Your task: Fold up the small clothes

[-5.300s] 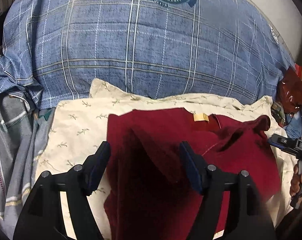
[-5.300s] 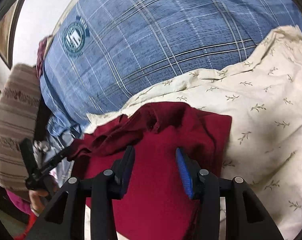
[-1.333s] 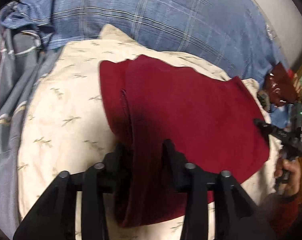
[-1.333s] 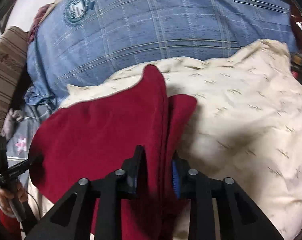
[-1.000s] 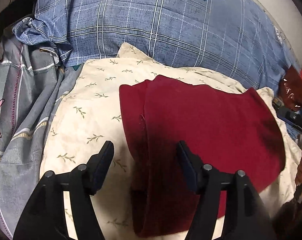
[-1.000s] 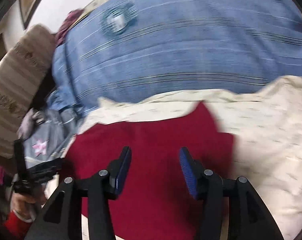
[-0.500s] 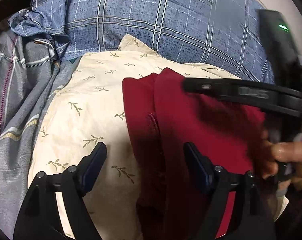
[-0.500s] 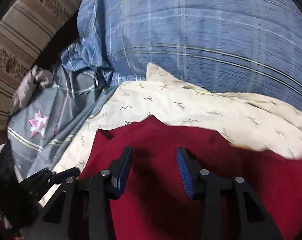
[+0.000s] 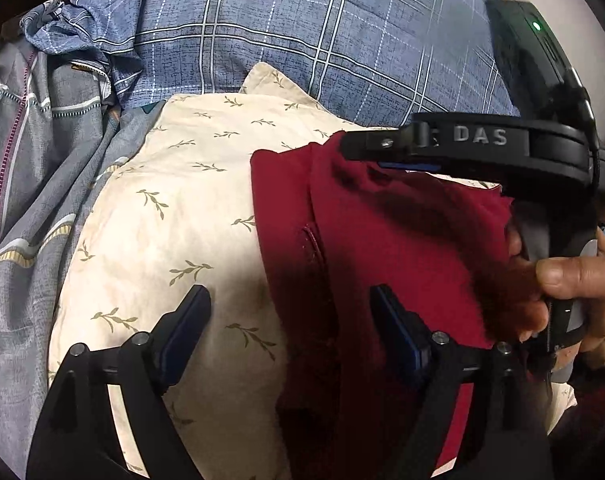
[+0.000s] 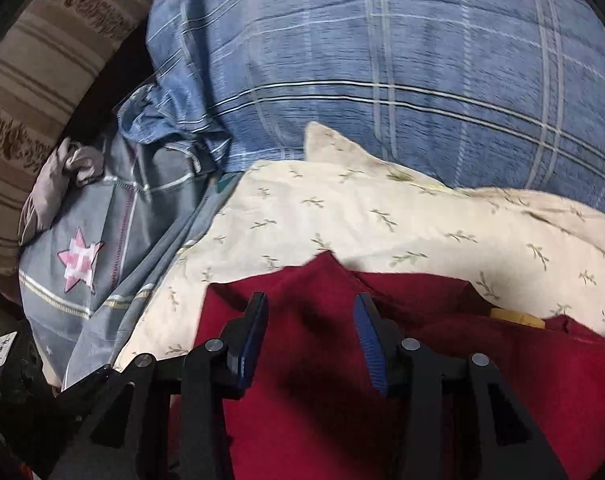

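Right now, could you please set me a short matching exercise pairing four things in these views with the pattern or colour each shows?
Things:
1. garment
2. pillow
3. big cushion
4. grey cloth

Looks:
A. blue plaid with a round crest
B. plain dark red
C. pink star patch
D. cream with small leaf sprigs

Pairs: 1-B, 2-D, 3-A, 4-C

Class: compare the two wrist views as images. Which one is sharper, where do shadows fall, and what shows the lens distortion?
Left wrist view: sharp; the left gripper casts a dark shadow on the cream leaf-print cloth and the red garment. Right wrist view: motion-blurred blue plaid pillow, shadow between the right gripper fingers. Both: fisheye bending and dark corners.
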`<state>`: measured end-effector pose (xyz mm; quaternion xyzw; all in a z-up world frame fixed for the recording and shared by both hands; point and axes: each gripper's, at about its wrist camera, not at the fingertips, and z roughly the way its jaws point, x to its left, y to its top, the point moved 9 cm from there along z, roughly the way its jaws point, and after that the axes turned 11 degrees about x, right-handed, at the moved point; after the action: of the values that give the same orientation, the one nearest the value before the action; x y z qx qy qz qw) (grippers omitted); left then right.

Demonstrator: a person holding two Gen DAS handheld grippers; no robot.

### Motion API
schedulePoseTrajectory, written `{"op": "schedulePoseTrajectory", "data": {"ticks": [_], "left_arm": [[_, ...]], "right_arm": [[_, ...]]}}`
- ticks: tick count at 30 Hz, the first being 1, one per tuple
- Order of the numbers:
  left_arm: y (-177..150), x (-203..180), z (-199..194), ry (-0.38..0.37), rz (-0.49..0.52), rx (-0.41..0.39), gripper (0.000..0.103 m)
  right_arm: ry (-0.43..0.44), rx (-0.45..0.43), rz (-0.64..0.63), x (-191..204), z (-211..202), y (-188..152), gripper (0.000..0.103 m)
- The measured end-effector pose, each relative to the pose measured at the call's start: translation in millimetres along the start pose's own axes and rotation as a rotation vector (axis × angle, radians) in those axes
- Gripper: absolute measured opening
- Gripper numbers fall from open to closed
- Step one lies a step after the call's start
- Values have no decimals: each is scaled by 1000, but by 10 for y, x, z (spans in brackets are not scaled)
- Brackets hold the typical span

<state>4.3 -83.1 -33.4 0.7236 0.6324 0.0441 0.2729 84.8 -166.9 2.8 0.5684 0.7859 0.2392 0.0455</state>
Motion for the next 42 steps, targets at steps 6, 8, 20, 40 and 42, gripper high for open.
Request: {"op": "schedulePoseTrajectory", "data": {"ticks": [6,8,20,40,42], "left_arm": [[17,5,11,5,-4,2,85],[29,6,20,4,-6,5,85],[34,0,-11,-3,-14,7,86],[34,15,21,-3,-14,7,88],[31,18,22,-4,-15,6,88]], "right_arm": [[10,57,32,88,432,74,48],[-5,58,19,109,440,72,50],[-37,34,-38,233,288,37,13],[62,13,49,134,147,-185,47],[93,13,80,96,190,-196,50]]}}
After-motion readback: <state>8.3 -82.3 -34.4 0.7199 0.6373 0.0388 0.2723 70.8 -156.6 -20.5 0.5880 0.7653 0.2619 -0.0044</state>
